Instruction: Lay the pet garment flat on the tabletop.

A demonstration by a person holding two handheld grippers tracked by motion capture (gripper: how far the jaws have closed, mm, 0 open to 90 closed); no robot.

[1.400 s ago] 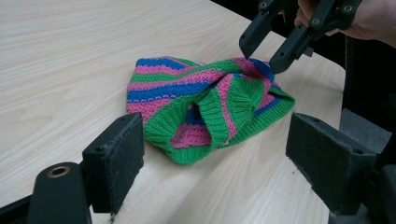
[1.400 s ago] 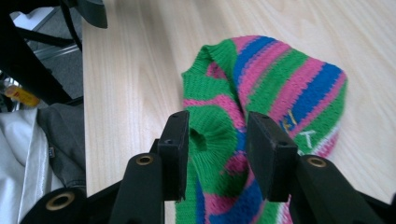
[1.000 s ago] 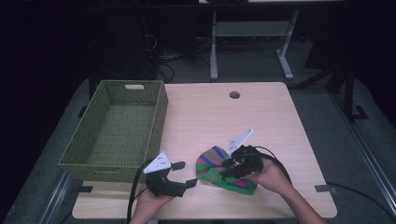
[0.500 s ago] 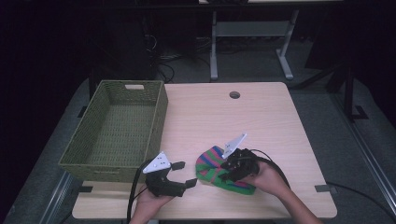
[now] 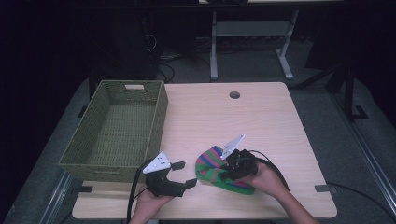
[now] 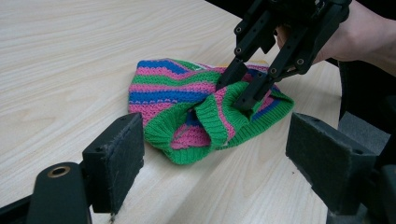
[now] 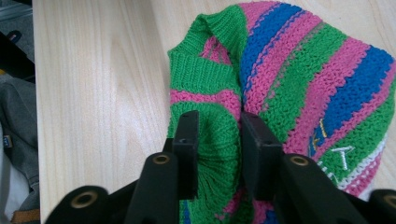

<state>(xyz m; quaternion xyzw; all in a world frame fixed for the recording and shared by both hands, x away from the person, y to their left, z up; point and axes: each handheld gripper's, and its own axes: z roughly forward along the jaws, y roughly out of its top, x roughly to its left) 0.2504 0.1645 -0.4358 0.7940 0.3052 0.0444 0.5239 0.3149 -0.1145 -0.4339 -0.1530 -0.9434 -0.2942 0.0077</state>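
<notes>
A knit hat [image 5: 211,164] striped in pink, green and blue lies crumpled near the table's front edge. My right gripper [image 5: 225,173] comes at it from the right. Its jaws have just been closing, and they now pinch a fold of the hat's green ribbed brim [image 7: 218,135] between the pads. In the left gripper view the right gripper [image 6: 237,87] presses down into the hat [image 6: 187,93]. My left gripper [image 5: 185,173] hovers just left of the hat, open, with nothing between its pads [image 6: 116,158].
A green woven basket [image 5: 159,116] stands empty on the table's left side, close behind the left gripper. The light wooden table [image 5: 233,121] has a round cable hole [image 5: 234,94] near its far edge. A desk frame and cables stand on the dark floor beyond.
The right gripper has shifted slightly left onto the hat and its jaws have narrowed on the green brim. The left gripper has stayed where it was.
</notes>
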